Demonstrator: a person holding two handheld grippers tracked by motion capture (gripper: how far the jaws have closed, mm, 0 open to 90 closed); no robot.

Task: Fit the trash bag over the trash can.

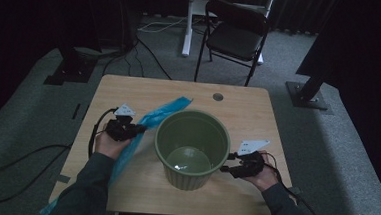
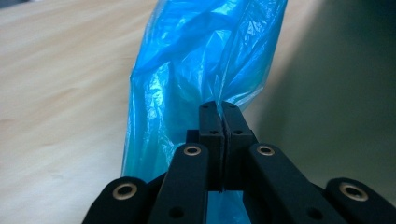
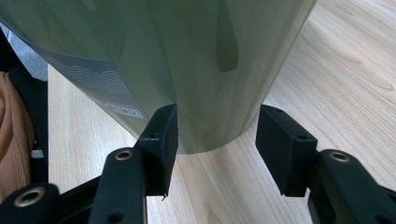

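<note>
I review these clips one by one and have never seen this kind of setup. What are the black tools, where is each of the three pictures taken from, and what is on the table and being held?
No robot here: a person holds a hand-held two-jaw clamp in each hand. The high view looks down on the wooden table from above the person. The other two pictures come from small cameras riding on each tool, looking along its black jaws.

On the table stands a green bucket, empty as far as the high view shows. The left gripper is shut on a long blue plastic bag, which stretches beside the bucket and hangs off the near table edge. The right gripper is open, its jaws either side of the bucket's lower wall; whether a pad touches it I cannot tell.
</note>
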